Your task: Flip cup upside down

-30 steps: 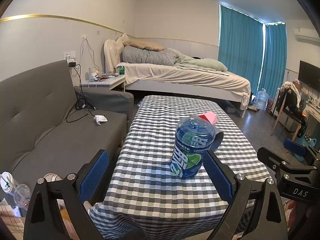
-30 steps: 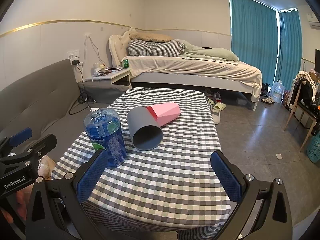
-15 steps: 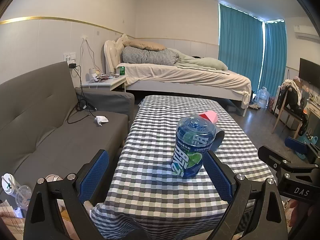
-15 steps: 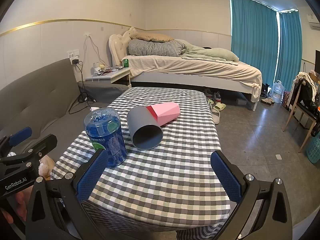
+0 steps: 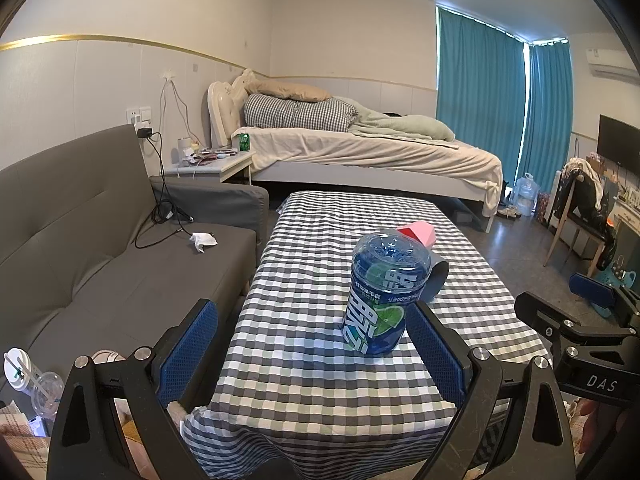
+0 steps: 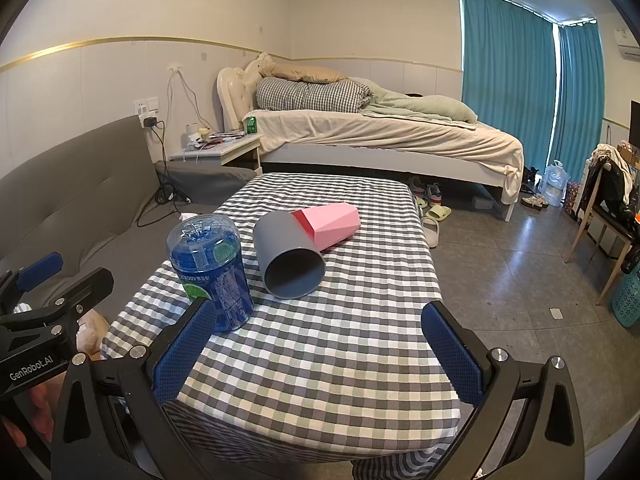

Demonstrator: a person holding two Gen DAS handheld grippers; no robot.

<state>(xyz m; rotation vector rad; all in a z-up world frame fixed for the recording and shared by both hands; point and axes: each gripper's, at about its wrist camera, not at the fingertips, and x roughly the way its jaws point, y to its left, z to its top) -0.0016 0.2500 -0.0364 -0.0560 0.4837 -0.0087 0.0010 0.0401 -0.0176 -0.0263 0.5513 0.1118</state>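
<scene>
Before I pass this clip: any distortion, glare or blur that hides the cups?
Both views: strong fisheye bending and dark corner vignette, focus sharp. Left wrist view: the blue bottle hides most of the grey cup and pink cup. Right wrist view: both cups lie clearly lit, grey cup mouth toward the camera; window glare stays behind the curtains.

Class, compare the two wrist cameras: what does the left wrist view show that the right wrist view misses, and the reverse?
Only the left wrist view shows the takeaway cups by the sofa. Only the right wrist view shows the grey cup's open mouth and the slippers by the bed. Both show the blue upside-down cup, the pink cup on its side, and the checked tablecloth.
</scene>
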